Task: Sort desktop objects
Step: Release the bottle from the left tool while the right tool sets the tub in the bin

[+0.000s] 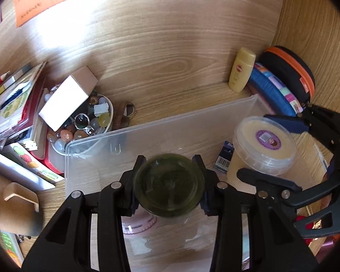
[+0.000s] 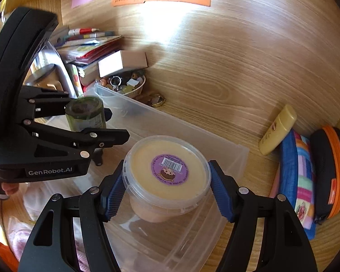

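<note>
While both hang over the clear bin (image 2: 215, 145), the left gripper (image 1: 168, 185) pinches a green jar (image 1: 168, 184), likely glass and slippery; the right gripper (image 2: 166, 190) clamps a light tub (image 2: 167, 176) below its flexible lid.

Both grippers are matte black plastic with silver round screws. The right gripper (image 2: 166, 192) has ribbed blue pads (image 2: 112, 198); the left gripper (image 2: 95, 122) reads "GenRobot.AI" in white.

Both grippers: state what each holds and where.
Left gripper clamps the dark green glass jar by its sides; right gripper clamps the clear yellow-filled plastic tub at its lid rim.
</note>
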{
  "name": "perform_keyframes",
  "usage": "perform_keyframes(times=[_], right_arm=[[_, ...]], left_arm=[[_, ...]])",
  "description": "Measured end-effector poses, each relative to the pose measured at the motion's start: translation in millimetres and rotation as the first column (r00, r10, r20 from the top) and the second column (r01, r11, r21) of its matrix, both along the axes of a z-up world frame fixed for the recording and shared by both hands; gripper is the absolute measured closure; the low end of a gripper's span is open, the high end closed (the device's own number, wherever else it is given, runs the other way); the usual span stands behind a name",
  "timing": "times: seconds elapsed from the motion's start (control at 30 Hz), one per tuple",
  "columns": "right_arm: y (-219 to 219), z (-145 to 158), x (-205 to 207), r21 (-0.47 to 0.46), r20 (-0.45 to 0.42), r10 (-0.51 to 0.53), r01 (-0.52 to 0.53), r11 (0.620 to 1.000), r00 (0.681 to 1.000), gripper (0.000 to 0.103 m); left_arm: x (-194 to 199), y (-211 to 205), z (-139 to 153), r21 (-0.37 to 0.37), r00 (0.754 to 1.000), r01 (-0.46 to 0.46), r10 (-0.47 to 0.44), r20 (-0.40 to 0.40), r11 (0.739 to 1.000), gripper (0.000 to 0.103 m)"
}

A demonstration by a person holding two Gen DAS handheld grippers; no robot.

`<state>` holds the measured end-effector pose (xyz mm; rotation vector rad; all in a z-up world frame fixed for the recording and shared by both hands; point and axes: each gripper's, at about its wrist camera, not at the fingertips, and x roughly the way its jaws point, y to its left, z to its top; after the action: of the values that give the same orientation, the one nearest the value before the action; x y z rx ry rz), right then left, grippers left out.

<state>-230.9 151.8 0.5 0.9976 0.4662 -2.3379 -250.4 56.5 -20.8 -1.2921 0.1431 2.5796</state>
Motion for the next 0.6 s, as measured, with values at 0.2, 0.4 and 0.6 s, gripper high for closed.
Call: perform_keyframes(times=[0.2,0.4,0.6], right_arm=[[-5,-8,-3,0.028,0.016,0.02,-0.02,0.999,1.0,0.037],[-9,-13,-7,0.07,0.023,0.029,-0.03,0.997,0.999,0.037],[-13,-12,-6,0.1,0.024,0.045,-0.047,0.994,0.999,0.037]], left_arm=[[-3,1,-5,-0.009,1.0,0.011,-0.011,0.021,1.0,0.062],[-6,-7,-7,-0.001,1.0,-0.003,0.003,0.026,1.0,0.061],[-7,-9,-8,0.008,1.0,0.0,0.0,0.027,1.0,0.059]])
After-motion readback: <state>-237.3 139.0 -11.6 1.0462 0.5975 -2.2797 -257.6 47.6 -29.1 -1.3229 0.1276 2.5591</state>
